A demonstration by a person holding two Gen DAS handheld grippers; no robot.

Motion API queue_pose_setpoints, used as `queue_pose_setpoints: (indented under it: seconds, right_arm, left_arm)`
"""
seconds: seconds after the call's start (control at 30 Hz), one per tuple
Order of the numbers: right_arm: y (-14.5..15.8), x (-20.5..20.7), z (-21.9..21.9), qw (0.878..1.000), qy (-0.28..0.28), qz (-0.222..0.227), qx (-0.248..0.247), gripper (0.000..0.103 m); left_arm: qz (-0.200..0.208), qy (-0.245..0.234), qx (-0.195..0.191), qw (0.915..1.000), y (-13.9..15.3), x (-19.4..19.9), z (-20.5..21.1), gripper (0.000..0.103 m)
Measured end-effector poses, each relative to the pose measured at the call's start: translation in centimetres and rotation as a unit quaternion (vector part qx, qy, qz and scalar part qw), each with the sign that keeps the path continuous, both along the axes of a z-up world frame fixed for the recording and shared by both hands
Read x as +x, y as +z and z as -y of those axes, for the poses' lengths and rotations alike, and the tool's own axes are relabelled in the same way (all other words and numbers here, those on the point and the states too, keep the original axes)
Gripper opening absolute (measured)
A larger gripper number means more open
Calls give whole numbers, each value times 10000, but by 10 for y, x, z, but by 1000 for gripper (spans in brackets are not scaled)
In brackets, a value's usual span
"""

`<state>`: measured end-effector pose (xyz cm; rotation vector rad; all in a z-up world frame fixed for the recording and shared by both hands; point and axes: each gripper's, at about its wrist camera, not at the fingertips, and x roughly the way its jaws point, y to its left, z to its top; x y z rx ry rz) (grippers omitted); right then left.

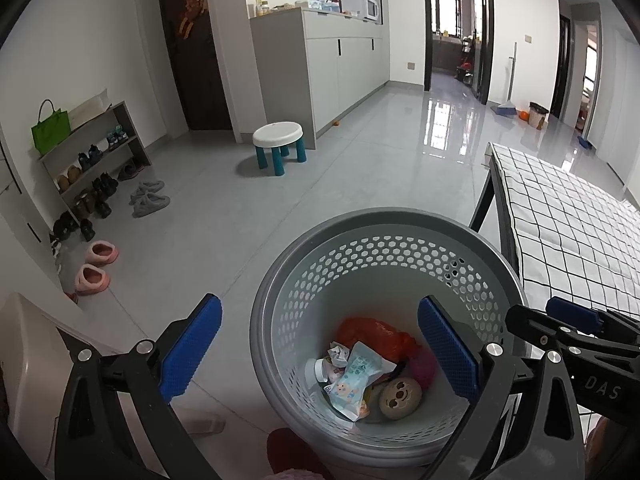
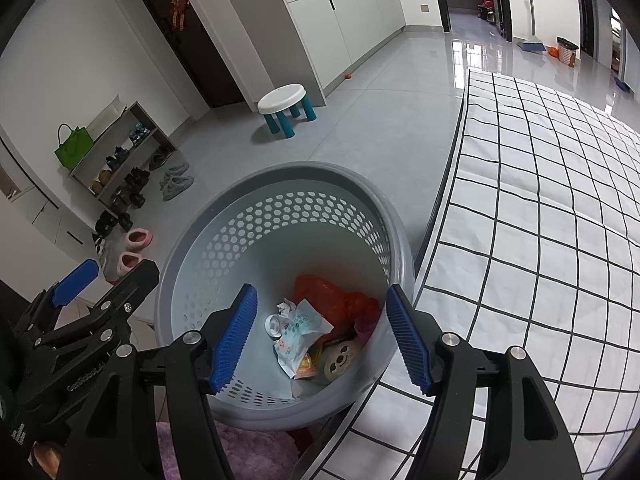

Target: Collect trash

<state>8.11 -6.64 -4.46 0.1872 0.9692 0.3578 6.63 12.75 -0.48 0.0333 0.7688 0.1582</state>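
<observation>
- Left wrist view, lower centre: left gripper point(image 1: 320, 354) spread wide, its blue pads point(image 1: 191, 354) far apart with nothing between them, one pad over bare floor, the other over the bin's mouth.
- Lower centre to right: grey perforated waste bin point(image 1: 384, 264) upright on the floor, just beside the table edge.
- At the bin's bottom: orange plastic bag point(image 1: 372, 334), crumpled white paper point(image 1: 338, 354), pale blue baby-print wrapper point(image 1: 354, 382), round beige disc with a face point(image 1: 400, 398), something pink point(image 1: 422, 368) against the wall.
- Right edge, low: right gripper point(image 1: 576, 314) seen from the side, over the bin's rim; spread not readable from here.
- Right side: table under a white black-checked cloth point(image 1: 568, 232).
- Centre: white stool with teal legs point(image 1: 279, 148). Left: shoe rack point(image 1: 92, 156) with a green bag point(image 1: 51, 128) on top, pink slippers point(image 1: 96, 266) below it on the floor.
- Right wrist view, lower centre: right gripper point(image 2: 322, 338) parted, nothing touching either pad, hanging over the bin point(image 2: 280, 176) and looking straight in.
- Framed between the pads, down in the bin: wrapper point(image 2: 300, 330), orange bag point(image 2: 332, 296), crumpled paper point(image 2: 286, 308), face disc point(image 2: 340, 358), a small white round cap-like piece point(image 2: 274, 325).
- Lower left: left gripper point(image 2: 104, 280) from the side, beside the bin's rim.
- Right half: checked cloth point(image 2: 540, 220), touching or nearly touching the bin's wall.
- Upper centre: stool point(image 2: 286, 110). Left: shoe rack point(image 2: 124, 152), green bag point(image 2: 74, 146), pink slippers point(image 2: 134, 248).
</observation>
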Motion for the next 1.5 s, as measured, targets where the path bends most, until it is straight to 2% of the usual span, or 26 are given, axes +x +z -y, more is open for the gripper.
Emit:
queue_pose_setpoints:
  seconds: [1.5]
  right_arm:
    - [-2,4,5,10000,-21,13,-42,64]
  left_arm:
    - [-38,173,40,9998,2,0,-2,97]
